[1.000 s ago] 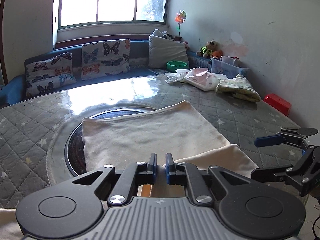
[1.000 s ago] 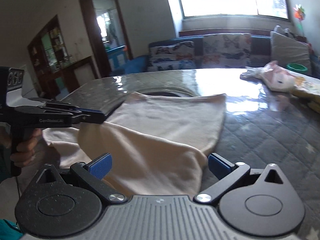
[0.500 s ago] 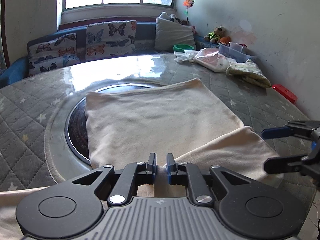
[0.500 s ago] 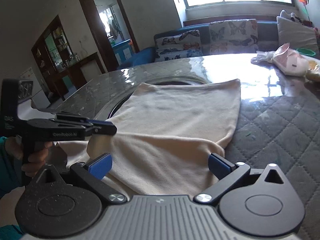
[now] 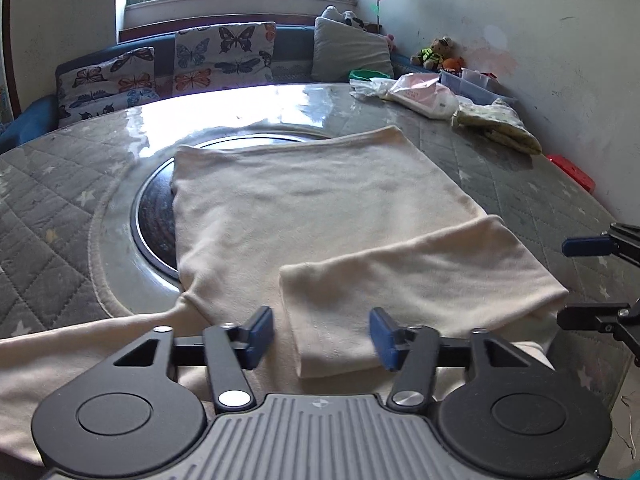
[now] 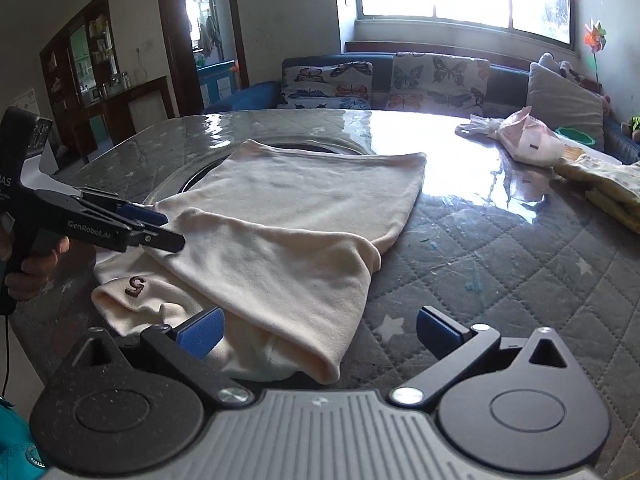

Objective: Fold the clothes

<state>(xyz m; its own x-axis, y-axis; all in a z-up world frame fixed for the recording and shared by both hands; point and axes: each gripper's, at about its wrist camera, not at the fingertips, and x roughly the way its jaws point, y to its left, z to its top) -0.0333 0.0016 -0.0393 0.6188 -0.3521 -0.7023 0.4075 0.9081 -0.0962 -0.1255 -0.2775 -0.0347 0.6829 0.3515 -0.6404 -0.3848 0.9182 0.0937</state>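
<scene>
Left wrist view: the left tongs [image 5: 321,332] are standing apart, gripping nothing, hovering just over the near end of the cream garment [image 5: 304,200]. The garment is lying flat on the quilted bench [image 5: 540,200], partly covering a dark round inset [image 5: 154,216]. One sleeve [image 5: 420,280] is lying folded across the body. The right tongs [image 5: 588,280] are showing at the right edge, jaws parted, beside the sleeve fold.

Right wrist view: the right tongs [image 6: 318,330] are gaping wide, holding nothing, over the garment's near folded edge [image 6: 328,368]. The garment [image 6: 304,200] is looking soft, light and limp; it is likely to sag and slip, so a pinch at a hem or fold edge is advisable. The left tongs [image 6: 160,226] are reading "GenRobot.AI". A dark "5" [image 6: 135,285] is marking the cloth.
</scene>
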